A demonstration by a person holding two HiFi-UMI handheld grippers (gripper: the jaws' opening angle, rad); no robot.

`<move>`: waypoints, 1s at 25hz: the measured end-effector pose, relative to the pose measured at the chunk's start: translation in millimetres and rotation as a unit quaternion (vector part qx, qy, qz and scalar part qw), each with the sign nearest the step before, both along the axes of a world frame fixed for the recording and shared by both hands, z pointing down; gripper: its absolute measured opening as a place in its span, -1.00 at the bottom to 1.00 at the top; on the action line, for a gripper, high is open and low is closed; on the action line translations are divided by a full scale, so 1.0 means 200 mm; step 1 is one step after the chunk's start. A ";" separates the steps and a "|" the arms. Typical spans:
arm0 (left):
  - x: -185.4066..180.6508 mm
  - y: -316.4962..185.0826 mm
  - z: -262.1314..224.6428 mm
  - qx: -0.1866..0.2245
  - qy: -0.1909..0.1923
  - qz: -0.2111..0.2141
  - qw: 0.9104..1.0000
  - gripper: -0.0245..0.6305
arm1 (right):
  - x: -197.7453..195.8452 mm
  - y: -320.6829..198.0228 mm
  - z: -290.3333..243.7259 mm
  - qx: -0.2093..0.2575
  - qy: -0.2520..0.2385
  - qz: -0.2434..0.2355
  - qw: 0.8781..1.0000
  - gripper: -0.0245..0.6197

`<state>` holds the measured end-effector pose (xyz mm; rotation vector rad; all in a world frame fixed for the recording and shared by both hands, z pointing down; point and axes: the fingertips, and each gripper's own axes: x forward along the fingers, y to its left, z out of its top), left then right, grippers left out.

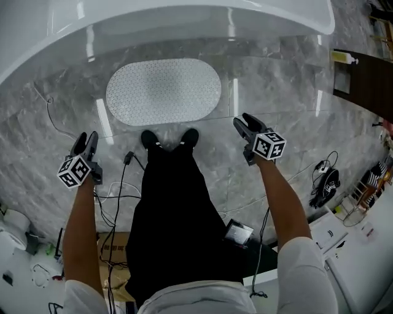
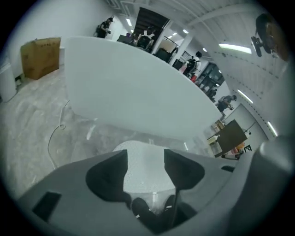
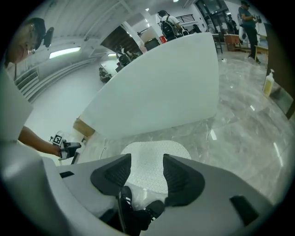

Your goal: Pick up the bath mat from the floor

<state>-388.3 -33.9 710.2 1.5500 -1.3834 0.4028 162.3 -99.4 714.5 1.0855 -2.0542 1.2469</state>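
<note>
White, dimpled bath mat [image 1: 163, 91] lies flat on the grey marble floor [image 1: 276, 80], lengthwise along the foot of the white bathtub [image 1: 184, 18] and just ahead of the wearer's black shoes [image 1: 148, 138] — nothing touching it. I see the left gripper [image 1: 86, 137] held off the mat's left end and the right gripper [image 1: 242, 120] off its right end, both clear of the mat. On each I read the jaws standing apart with nothing between the pads — only the mat shows through the gaps, farther off.
</note>
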 end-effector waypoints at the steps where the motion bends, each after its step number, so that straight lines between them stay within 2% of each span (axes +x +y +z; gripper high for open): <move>1: 0.00 0.03 0.10 -0.012 -0.003 -0.003 1.000 -0.19 | -0.01 0.00 0.09 -0.006 -0.003 -0.002 1.000 -0.20; 7: 0.05 0.13 0.63 -0.071 -0.009 0.012 0.997 -0.14 | -0.05 -0.01 0.63 -0.042 0.004 -0.040 0.998 -0.17; 13: 0.12 0.16 1.09 -0.101 -0.008 0.029 0.994 -0.09 | -0.01 0.00 1.08 -0.052 0.017 -0.003 0.998 -0.10; 15: 0.13 0.16 1.25 -0.108 -0.010 0.032 0.994 -0.02 | 0.03 0.03 1.24 -0.057 0.025 0.007 0.998 -0.09; 19: 0.04 0.19 1.53 -0.121 -0.019 0.011 0.992 0.01 | 0.06 0.08 1.51 -0.060 0.045 0.027 0.997 -0.07; 25: -0.04 0.18 1.87 -0.142 -0.036 -0.001 0.989 0.05 | 0.11 0.07 1.81 -0.055 0.076 0.017 0.995 -0.07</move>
